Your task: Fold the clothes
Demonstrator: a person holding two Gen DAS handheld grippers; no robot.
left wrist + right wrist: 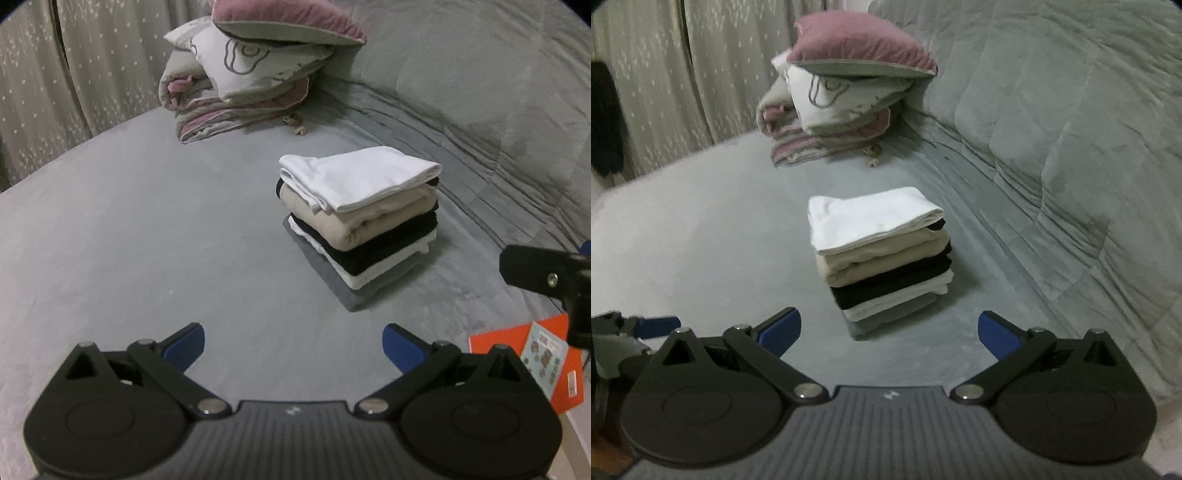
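Ahead of our spread, empty left gripper (293,345) and right gripper (889,332), the folded stack (879,254) sits square; we leave it undisturbed.

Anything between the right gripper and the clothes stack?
Nothing visible. The right gripper is open, with only bare grey bed cover between it and the stack. The left gripper is open too.

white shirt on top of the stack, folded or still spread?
Folded. The white shirt lies as a compact rectangle with a rounded fold edge, squared on the stack of clothes. Both claws are open and clear of it.
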